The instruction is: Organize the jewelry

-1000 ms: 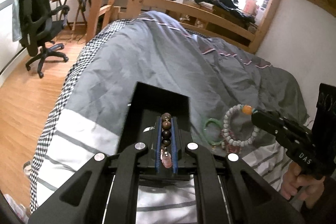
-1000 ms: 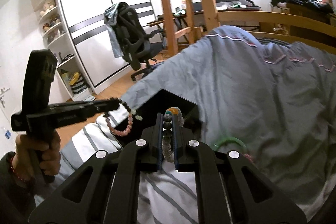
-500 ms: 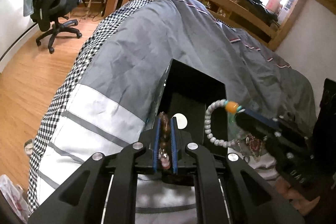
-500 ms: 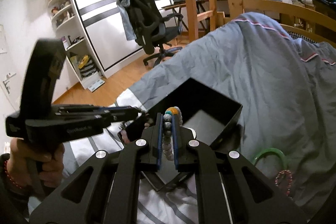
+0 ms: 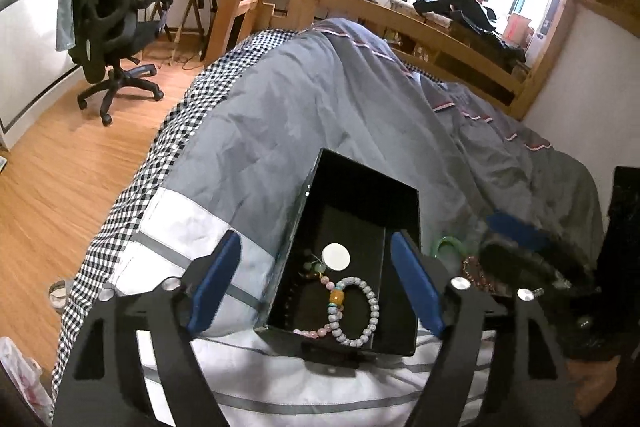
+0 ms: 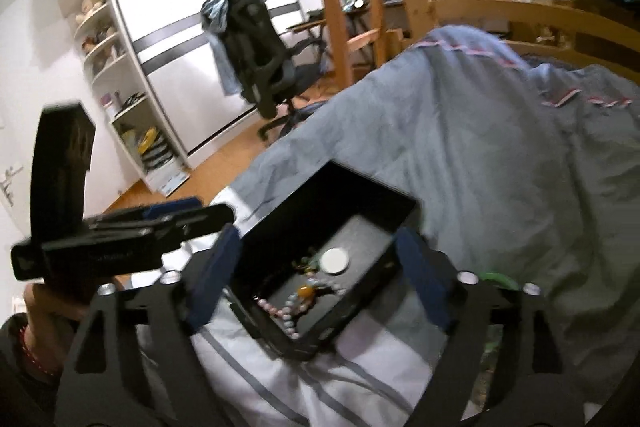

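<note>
So the bed (image 5: pixel 304 131) fills most of the frame, grey duvet with a white striped band at the near end. Sitting on that band is the black box (image 5: pixel 360 187), lid off, dead centre in both wrist views. Inside it, toward 6 o'clock, there's a grey bead bracelet (image 5: pixel 354 311) with an amber bead, a pink bead bracelet (image 5: pixel 316 331) looped next to it, and a little white disc (image 5: pixel 336 256) toward 12.

Left hand-held gripper (image 5: pixel 316 287) is spread wide with nothing in it, straddling the box. Right hand-held gripper (image 6: pixel 320 283) is the same, wide and empty.

Left on the duvet at about 3 o'clock from the box: a green bangle (image 5: pixel 450 245) and what looks like a reddish bead strand (image 5: pixel 474 269), though it's half hidden, so not sure.

Handling guess: the bangle is rigid, light, probably slick and chippable, so pinch across the rim. Bead strands are floppy; pinch a few beads and let the rest hang.
</note>
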Motion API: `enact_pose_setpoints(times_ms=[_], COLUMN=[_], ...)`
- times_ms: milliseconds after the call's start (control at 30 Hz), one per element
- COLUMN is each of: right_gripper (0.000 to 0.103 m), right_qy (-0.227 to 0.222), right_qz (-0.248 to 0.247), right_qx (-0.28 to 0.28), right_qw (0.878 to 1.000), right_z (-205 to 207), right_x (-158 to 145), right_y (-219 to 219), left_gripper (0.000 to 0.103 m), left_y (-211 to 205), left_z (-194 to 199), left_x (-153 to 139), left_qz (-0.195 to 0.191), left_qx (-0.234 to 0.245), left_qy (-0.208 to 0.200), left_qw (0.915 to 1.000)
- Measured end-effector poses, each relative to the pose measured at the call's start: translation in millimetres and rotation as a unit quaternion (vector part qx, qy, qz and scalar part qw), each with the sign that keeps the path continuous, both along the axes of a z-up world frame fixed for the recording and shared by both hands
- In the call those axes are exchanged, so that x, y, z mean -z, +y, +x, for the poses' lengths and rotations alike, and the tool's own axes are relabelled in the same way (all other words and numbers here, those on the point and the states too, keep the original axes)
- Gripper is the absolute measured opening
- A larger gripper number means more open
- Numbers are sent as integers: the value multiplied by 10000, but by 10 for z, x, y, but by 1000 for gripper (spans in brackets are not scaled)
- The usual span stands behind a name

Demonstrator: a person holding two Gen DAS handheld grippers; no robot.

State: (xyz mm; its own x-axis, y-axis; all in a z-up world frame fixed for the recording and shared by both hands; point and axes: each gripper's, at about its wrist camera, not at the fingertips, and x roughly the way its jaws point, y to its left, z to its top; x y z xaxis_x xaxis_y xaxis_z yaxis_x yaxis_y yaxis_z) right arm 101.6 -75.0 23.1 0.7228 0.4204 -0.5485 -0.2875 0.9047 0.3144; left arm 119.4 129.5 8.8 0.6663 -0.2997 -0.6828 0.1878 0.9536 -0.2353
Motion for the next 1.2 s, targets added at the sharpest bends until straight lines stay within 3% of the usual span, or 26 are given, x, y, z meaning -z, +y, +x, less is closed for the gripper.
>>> enact_pose_setpoints(times_ms=[133,367,600,933,1200], right_gripper=[99,99,99,99,99], right_qy=[-85,-68,23,245,561], right_qz=[-302,-768,-1014,-1145,-845], right_qx=[425,871,1260,1271,1073], right_qw=[9986,9932,9868,9850,9890], right_z=[-140,-491,-816,-1071,-971], right_x=[-163,-319,-282,-20,403], right_y=[-274,-741,-1168,-1419,-1428], left_gripper=[96,97,97,97,97], left_y=[-136,-623,-1080,-1699,-1934], left_z=[-94,-309,-524,-720,-403], left_x=[-47,-119,-17,269,517], left_qz=[237,650,737,1351,1545], left_qx=[-28,226,527,1179,1286], left_qy=[-161,-395,-427,-518,-380], left_qw=[9996,9968,9950,9824,9788])
